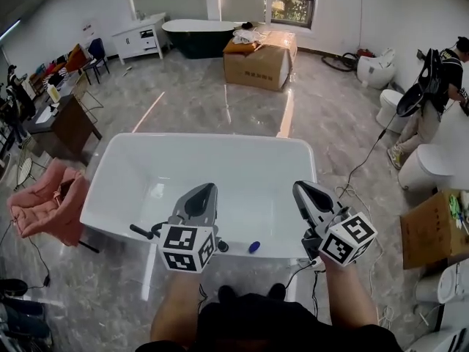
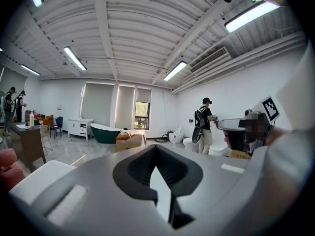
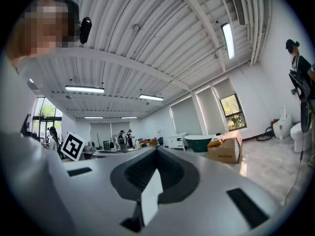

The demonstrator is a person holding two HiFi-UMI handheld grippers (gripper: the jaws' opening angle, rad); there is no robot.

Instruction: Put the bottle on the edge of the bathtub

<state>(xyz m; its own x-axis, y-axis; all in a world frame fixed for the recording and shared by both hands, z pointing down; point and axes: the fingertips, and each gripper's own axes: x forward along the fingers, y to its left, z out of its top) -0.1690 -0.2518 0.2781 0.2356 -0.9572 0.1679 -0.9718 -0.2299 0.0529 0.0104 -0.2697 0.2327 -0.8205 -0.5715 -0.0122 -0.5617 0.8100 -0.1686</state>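
Note:
A white bathtub (image 1: pixel 198 139) stands right in front of me. A small blue object (image 1: pixel 253 246), perhaps the bottle seen from above, rests on the tub's near rim between the two grippers. My left gripper (image 1: pixel 207 189) is raised over the near rim, left of the blue object, with jaws shut and nothing between them. My right gripper (image 1: pixel 300 187) is raised to the blue object's right, jaws also shut and empty. Both gripper views look up across the room: the left gripper (image 2: pixel 156 149) and the right gripper (image 3: pixel 156 151) each show closed jaw tips.
A black faucet (image 1: pixel 139 232) sticks out at the tub's near left rim. A pink-draped chair (image 1: pixel 47 200) stands left of the tub. A cable (image 1: pixel 359 174), toilets (image 1: pixel 425 167) and a person (image 1: pixel 432 94) are at the right. A cardboard box (image 1: pixel 260 61) and a dark bathtub (image 1: pixel 198 35) lie beyond.

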